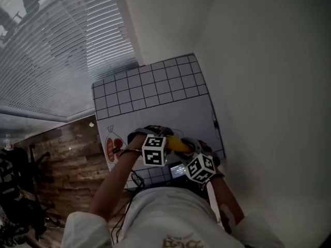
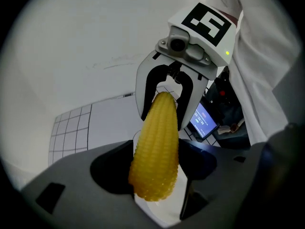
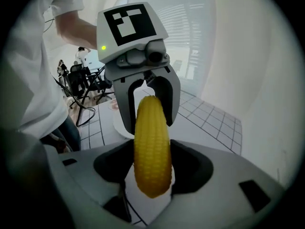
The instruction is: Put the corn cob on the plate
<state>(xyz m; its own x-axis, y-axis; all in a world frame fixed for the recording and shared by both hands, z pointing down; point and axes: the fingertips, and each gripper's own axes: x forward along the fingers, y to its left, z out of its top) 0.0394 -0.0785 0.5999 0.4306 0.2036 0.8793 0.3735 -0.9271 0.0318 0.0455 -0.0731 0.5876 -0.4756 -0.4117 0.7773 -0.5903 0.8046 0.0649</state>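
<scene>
Tongs: left tongs (image 2: 156, 151) and right tongs (image 3: 152, 147) each clamp one end of the corn cob (image 1: 177, 145) | Cob: held in the air between them, close above the plate (image 3: 117, 126) on the gridded bench (image 1: 155, 87) | Advice: lower both ends together, level, over the plate's middle; loosen only once it rests there.

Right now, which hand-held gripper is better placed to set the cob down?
Left, probably. Both clamp the corn cob, one per end; the plate's rim shows beside the left hand-held gripper.
</scene>
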